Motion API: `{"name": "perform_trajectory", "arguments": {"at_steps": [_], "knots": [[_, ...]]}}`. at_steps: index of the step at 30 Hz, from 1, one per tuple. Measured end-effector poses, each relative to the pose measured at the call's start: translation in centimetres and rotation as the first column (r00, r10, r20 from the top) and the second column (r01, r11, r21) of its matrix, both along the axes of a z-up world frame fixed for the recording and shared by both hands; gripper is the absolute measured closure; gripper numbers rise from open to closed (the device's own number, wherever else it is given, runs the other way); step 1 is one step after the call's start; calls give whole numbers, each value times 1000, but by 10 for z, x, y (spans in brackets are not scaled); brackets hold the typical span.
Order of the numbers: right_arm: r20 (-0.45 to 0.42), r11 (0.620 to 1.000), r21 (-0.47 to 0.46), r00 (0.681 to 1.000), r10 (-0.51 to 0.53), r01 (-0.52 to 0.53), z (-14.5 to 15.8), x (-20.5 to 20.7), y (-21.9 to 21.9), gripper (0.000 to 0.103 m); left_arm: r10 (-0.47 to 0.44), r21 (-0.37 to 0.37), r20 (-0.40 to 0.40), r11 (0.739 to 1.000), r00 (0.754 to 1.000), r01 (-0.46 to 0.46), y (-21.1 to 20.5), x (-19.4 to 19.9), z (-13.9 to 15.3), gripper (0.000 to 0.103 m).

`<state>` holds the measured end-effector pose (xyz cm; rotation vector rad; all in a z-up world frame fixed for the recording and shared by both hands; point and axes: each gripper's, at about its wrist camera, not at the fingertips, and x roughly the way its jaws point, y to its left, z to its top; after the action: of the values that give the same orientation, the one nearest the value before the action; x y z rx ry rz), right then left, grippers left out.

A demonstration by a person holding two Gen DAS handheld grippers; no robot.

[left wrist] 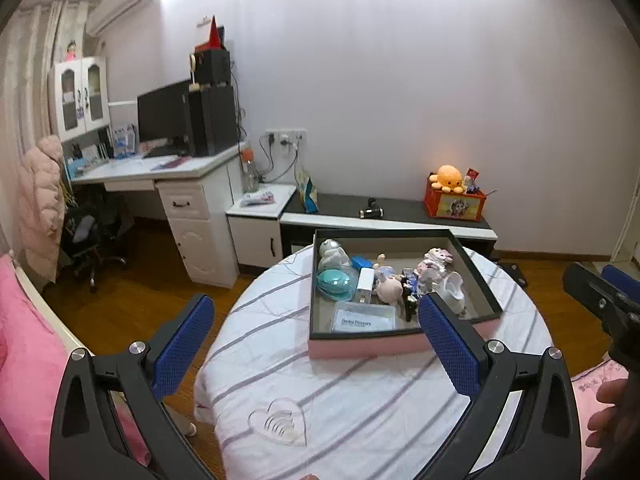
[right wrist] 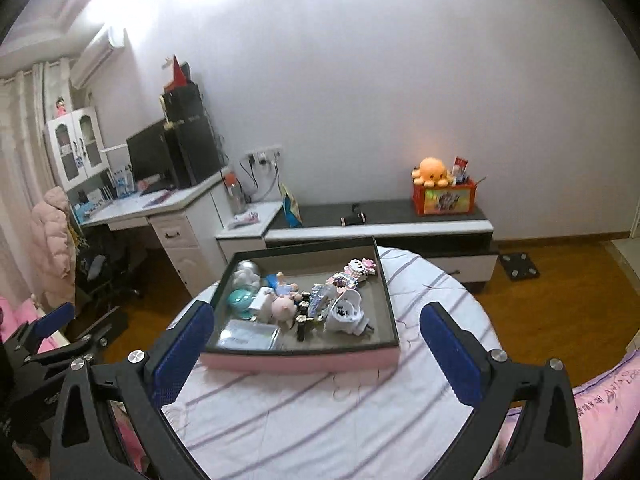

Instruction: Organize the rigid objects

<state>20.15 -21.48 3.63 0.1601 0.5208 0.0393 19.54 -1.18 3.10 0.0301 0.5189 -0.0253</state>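
Both grippers, left [left wrist: 316, 344] and right [right wrist: 316, 344], hang spread and empty above the striped round table [left wrist: 360, 392]. Upon that table sits the pink-sided tray [right wrist: 300, 360], holding toys, a dental floss box [left wrist: 364, 318] and a teal case [left wrist: 336, 282].

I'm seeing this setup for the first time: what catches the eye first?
The pink-sided tray on the round striped table, crowded with small toys and trinkets. Both grippers, left and right, hang open and empty before it. Behind, an orange plush octopus tops a red box on the low cabinet.
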Motion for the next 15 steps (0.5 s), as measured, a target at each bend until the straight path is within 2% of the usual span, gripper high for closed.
{"name": "perform_trajectory", "arguments": {"at_steps": [4, 9, 15], "knots": [[37, 1000, -20, 999, -8, 9, 7, -43, 3, 0, -4, 30, 53, 1000, 999, 2, -3, -40, 12, 0], [51, 999, -31, 999, -20, 21, 6, -73, 5, 0, -10, 49, 83, 999, 996, 6, -9, -72, 19, 0], [52, 998, -59, 998, -20, 23, 2, -96, 11, 0, -2, 0, 67, 1000, 998, 2, -2, -96, 13, 0]]}}
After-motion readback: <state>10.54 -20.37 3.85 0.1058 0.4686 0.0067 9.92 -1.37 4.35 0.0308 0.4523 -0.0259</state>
